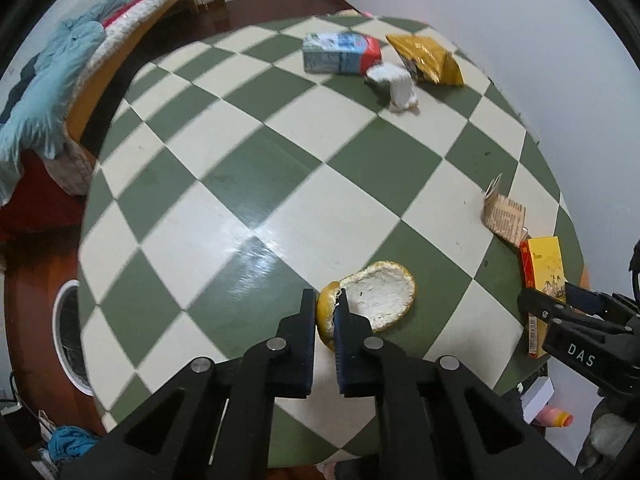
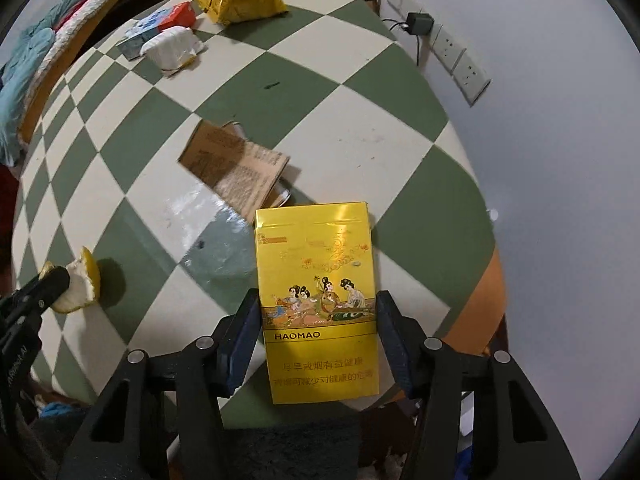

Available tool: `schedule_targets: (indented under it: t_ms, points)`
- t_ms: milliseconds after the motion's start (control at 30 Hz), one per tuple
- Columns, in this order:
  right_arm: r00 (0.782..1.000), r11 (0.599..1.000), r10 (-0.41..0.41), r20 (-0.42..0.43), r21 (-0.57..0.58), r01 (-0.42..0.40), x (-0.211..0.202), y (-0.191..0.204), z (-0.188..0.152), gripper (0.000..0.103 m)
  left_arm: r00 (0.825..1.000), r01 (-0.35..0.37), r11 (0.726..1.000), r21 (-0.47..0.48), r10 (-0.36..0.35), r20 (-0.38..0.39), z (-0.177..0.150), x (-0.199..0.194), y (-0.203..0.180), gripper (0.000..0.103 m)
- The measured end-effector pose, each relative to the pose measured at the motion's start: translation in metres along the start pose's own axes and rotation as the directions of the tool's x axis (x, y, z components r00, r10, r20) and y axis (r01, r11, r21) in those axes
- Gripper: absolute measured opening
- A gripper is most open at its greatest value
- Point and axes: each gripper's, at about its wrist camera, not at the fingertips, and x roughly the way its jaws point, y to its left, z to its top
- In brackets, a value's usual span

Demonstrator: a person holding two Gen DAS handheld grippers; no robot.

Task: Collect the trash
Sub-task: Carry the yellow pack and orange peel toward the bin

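My left gripper (image 1: 325, 300) is shut on the near edge of a yellow citrus peel (image 1: 380, 296) lying white side up on the green-and-cream checkered table (image 1: 224, 216). The peel (image 2: 82, 280) and left gripper (image 2: 54, 280) also show in the right wrist view. My right gripper (image 2: 318, 300) is shut on a yellow HAOMAO cigarette pack (image 2: 316, 280), fingers pressing its two long sides. The pack (image 1: 542, 276) and right gripper (image 1: 548, 300) show at the right of the left wrist view.
A folded brown paper (image 2: 236, 168) lies beyond the pack. At the far side lie a blue-red carton (image 1: 340, 54), a crumpled white wrapper (image 1: 394, 82) and a yellow bag (image 1: 428, 58). A lined bin (image 1: 70, 328) stands left of the table. Wall sockets (image 2: 456, 54) are at right.
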Motion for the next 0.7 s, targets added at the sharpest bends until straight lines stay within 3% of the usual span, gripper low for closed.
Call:
schedule_targets:
  t_ms: [367,700]
  points:
    - [0.986,0.993,0.112,0.127,-0.042,-0.108,-0.08,0.039,0.001,0.059,0.992,-0.01,0.994,-0.107,0.023,0.121,0.006,-0.068,0.072,0.005]
    - [0.95,0.958,0.236,0.206,-0.211,-0.192,-0.141,0.146,0.009,0.059,0.97,-0.069,0.962,-0.263,0.126,0.208,-0.008,-0.127,0.177,0.005]
